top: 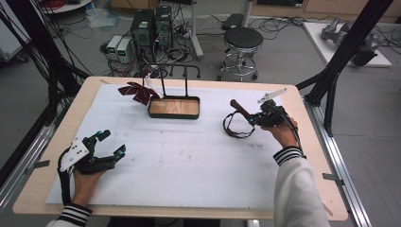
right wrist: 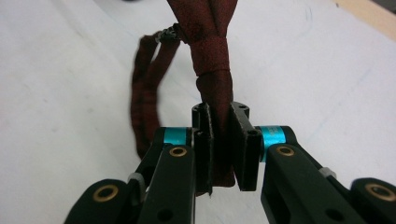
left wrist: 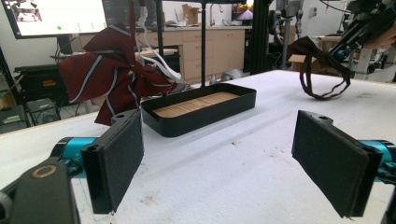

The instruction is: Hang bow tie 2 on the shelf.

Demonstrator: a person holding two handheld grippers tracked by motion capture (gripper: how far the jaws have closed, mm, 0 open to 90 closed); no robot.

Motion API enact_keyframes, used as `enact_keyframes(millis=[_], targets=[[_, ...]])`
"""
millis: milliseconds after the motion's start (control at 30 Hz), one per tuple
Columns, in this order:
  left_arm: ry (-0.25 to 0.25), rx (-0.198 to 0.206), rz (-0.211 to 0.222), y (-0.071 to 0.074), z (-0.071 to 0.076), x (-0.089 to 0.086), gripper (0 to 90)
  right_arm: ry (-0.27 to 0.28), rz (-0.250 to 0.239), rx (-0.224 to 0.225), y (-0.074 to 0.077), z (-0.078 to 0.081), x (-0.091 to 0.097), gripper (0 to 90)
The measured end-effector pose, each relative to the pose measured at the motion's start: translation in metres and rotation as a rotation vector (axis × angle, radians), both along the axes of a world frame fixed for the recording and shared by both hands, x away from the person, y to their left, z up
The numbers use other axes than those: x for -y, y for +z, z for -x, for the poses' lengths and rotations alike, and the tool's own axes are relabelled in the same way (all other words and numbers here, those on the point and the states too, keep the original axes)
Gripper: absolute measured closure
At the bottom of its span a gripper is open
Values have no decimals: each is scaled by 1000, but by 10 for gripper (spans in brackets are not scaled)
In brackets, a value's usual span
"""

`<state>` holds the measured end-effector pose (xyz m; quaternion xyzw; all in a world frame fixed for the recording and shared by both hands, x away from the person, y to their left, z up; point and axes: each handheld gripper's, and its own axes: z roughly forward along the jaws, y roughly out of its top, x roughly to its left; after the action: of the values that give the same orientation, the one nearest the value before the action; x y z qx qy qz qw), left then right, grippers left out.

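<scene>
A dark red bow tie (top: 237, 108) with a looped neck strap (top: 233, 131) hangs just above the white table cover at the right. My right gripper (top: 254, 119) is shut on its knotted end. In the right gripper view the gripper (right wrist: 222, 114) pinches the red cloth (right wrist: 211, 46) between its pads, and the strap (right wrist: 144, 93) trails down to the cover. My left gripper (top: 113, 142) rests at the front left, open and holding nothing. In the left gripper view its pads (left wrist: 116, 158) stand wide apart, and the held tie (left wrist: 322, 70) hangs far off at the right.
A black tray (top: 173, 115) with a wooden floor sits at the back centre, below a thin black stand (top: 186, 82). A striped dark red bow (top: 138, 92) hangs beside the tray's left end. Behind the table are a stool (top: 242, 40) and computers (top: 151, 28).
</scene>
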<state>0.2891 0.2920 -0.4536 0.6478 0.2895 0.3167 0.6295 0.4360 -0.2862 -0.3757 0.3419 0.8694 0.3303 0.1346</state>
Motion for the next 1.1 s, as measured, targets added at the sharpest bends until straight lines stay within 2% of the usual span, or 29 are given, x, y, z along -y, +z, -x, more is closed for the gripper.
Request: enact_keyframes(millis=[233,400,633,833,933,967,1100], targets=[[-4,3,0,0,0,0,172,31,-110,69,11,4,-11,810],[-4,1,1,0,0,0,172,52,-157,115,16,6,-21,809],[-6,2,5,0,0,0,172,49,-217,138,19,6,-29,810],[-5,3,7,0,0,0,172,47,-298,159,22,5,-37,810],[-4,2,8,0,0,0,172,52,-290,171,24,5,-41,811],[-5,2,7,0,0,-1,172,70,-293,178,27,4,-48,810],[-5,3,8,0,0,0,172,86,-292,198,34,2,-59,810]])
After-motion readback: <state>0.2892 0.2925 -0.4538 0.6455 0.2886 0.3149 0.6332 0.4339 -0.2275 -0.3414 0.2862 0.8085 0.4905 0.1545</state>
